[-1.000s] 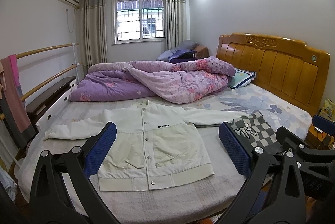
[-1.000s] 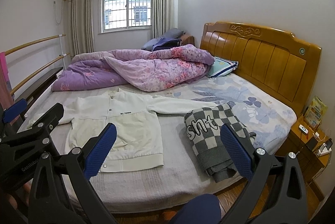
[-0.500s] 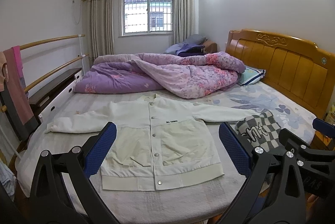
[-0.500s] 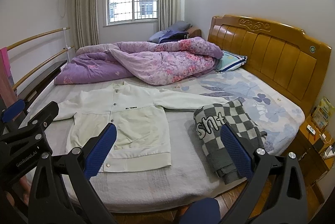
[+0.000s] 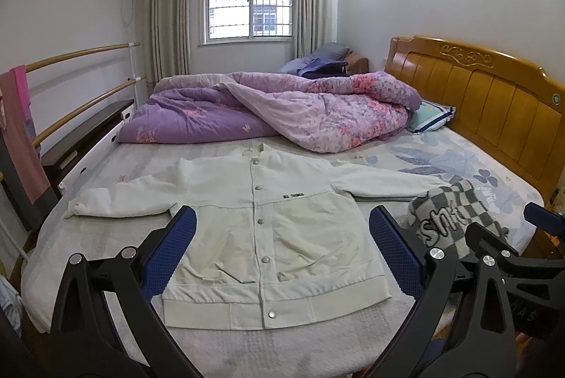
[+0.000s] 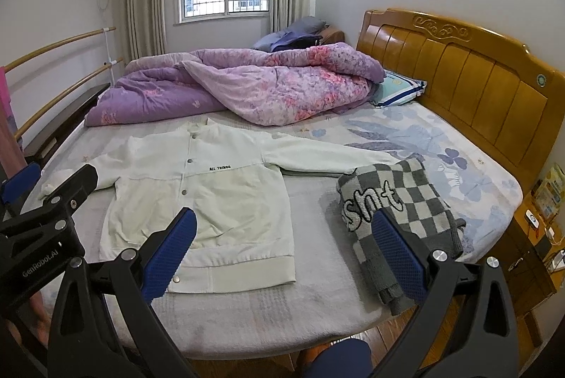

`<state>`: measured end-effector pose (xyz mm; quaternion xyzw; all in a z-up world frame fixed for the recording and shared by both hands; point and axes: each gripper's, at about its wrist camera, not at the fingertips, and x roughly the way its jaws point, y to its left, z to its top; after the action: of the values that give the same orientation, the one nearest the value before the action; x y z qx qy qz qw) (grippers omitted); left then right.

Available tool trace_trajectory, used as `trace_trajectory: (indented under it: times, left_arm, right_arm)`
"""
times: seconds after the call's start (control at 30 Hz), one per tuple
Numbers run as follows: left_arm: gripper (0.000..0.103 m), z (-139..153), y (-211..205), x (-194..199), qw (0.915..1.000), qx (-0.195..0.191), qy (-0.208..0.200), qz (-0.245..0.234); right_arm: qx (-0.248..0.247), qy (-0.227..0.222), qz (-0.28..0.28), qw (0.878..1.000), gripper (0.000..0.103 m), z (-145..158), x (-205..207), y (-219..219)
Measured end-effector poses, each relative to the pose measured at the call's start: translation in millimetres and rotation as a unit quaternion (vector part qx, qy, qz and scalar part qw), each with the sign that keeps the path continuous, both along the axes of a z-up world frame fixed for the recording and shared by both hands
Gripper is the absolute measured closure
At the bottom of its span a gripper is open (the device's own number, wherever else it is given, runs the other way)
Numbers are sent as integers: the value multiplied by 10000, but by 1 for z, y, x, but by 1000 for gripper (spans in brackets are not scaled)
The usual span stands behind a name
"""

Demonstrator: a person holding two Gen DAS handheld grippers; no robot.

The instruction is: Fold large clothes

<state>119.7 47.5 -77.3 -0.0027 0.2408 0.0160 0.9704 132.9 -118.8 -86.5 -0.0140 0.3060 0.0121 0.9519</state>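
A white button-up jacket (image 5: 268, 229) lies flat on the bed, front up, both sleeves spread out; it also shows in the right wrist view (image 6: 201, 191). My left gripper (image 5: 282, 254) is open and empty, held above the jacket's lower half. My right gripper (image 6: 282, 251) is open and empty, above the bed between the jacket's hem and a folded grey-and-white checkered garment (image 6: 395, 201). The checkered garment (image 5: 455, 215) covers the end of the jacket's right sleeve.
A crumpled purple quilt (image 5: 275, 109) and a pillow (image 5: 430, 113) lie at the back of the bed. The wooden headboard (image 6: 459, 67) stands on the right, rails (image 5: 81, 85) on the left, a nightstand (image 6: 529, 237) at the far right.
Both grippers have moved a little closer to the bed and tilted up, so the jacket looks larger. The clothes have not moved. Both grippers stay open.
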Motion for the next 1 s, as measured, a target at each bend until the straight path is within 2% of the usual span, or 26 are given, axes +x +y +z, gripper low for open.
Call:
trace_trajectory:
  times: [0.27,0.4,0.5,0.7,0.77,0.9,0.97,1.0]
  left_arm:
    - [5,-34,28,57,9992,73,337,205]
    - [5,-63,60,104,9977,8,525,433]
    - [5,-86,90,153,9948,110,659,773]
    - [5,-125,148,225,9890,224,833,1203]
    - [5,-135,167,238,9861,215,863,1405]
    - [5,-149,207,256,9766,-129,1330,1685]
    - [5,-149,222,258,9733,-158,1389,1821]
    - [5,-148,232,259,9728,-161,1364,1864]
  right_arm:
    - [-30,225,383,9990,7,-34,66,30]
    - [-14,471,689,9965,7,-67,126,60]
    - [46,632,913,9938,7,-92,175,88]
    - [443,837,1444,9850,7,-133,262,150]
    - [578,945,1588,9811,7,-141,276,169]
    - [779,1171,1928,9711,7,-148,296,201]
    - [867,1363,2053,9653,8,-151,307,215]
    - [921,1489,2103,9618,15,-152,314,224]
